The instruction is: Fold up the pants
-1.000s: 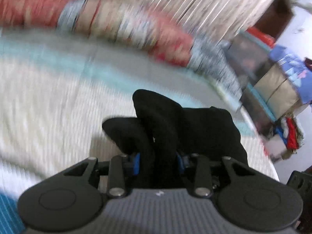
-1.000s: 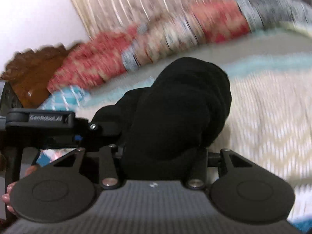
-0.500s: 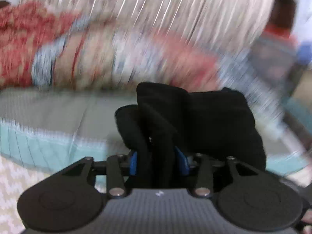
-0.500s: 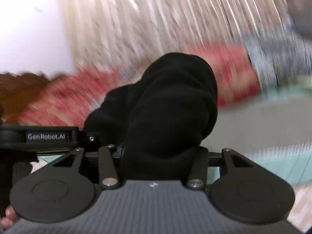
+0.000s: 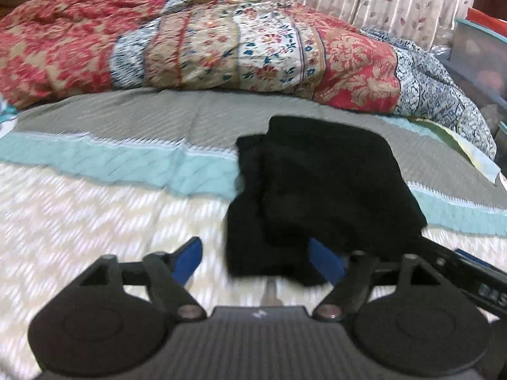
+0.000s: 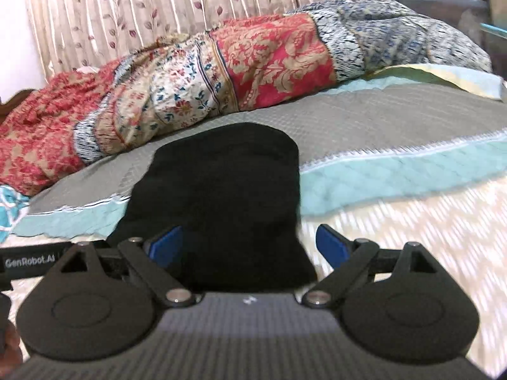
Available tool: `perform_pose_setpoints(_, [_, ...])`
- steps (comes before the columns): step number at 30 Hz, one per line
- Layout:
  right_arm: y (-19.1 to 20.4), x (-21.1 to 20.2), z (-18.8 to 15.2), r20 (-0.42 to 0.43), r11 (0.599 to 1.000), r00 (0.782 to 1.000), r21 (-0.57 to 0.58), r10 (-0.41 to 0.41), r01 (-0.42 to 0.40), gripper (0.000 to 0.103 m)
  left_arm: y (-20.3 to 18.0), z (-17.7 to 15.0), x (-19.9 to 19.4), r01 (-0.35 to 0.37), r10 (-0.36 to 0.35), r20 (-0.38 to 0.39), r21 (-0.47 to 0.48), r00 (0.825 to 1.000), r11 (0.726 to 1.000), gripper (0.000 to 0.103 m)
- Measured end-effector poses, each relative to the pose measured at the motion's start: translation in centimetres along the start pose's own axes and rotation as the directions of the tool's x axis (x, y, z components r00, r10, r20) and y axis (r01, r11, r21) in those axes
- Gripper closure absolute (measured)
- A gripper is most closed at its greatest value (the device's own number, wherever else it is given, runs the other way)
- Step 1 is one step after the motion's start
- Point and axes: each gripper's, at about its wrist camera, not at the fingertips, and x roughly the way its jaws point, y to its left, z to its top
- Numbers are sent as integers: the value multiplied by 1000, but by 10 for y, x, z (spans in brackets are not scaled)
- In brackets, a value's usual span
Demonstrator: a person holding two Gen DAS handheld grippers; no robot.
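Pants: black, folded into a compact bundle, lying on the bed across the grey and teal bands of the bedspread, near edge reaching the cream zigzag part.

Left gripper: jaws opening, spread wide; the near edge of the pants lies between them, toward the right pad; the left pad stands clear over the bedspread.

Right gripper: jaws opening, spread wide; the near end of the pants sits between them, right pad apart from the cloth.

Quilt: red, cream and blue patchwork, heaped along the far side of the bed.

Curtain: pleated, leaf print, behind the quilt.
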Motion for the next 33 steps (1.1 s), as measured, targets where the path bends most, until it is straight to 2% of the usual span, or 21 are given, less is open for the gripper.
perform_pose_setpoints(2, [-1,-31,-16,-10,1000,1000,17,14,-14,8,-2,-10,-19,-8,8,-12,19,1000,1000,23])
perform_pose_setpoints(3, [-2,-32,-15,-14,1000,1000,19,21,-21,6,-4,-18,-30,-12,13,-18,30,1000,999,19])
perform_pose_setpoints(4, [1,-40,-20,-21,999,999,16,32,-32,5,-6,-26,-40,-18,19,-24,41,1000,999,9])
perform_pose_setpoints(5, [3,-55,-28,-28,999,999,10,41,-41,2,-8,-35,-51,-24,26,-32,54,999,998,6])
perform_pose_setpoints(7, [8,-58,-25,-35,999,998,-3,51,-51,0,-12,-48,-69,-28,31,-35,78,999,997,0])
perform_pose_setpoints(8, [10,-48,-18,-36,998,998,-12,54,-55,0,-13,-55,-79,-35,38,-34,91,999,995,0])
perform_pose_setpoints(9, [12,-56,-20,-33,998,998,-22,52,-53,0,-15,-60,-87,-42,46,-36,99,998,994,0])
perform_pose_setpoints(11, [17,-57,-20,-41,1000,999,-24,-7,6,0,-15,-70,-103,-49,54,-48,98,997,994,0])
perform_pose_setpoints(13, [20,-65,-27,-89,998,994,-14,-63,62,0,-14,-77,-114,-53,59,-67,86,996,995,0])
perform_pose_setpoints(18, [20,-84,-54,-168,997,986,72,-11,23,0,-9,-98,-140,-90,95,-69,71,993,993,0])
perform_pose_setpoints(23, [34,-97,-71,-208,999,978,30,-12,19,0,-9,-114,-160,-135,138,-23,101,990,986,0])
perform_pose_setpoints(33, [50,-110,-78,-187,1000,982,2,1,0,0,-8,-125,-174,-122,124,-12,126,992,985,0])
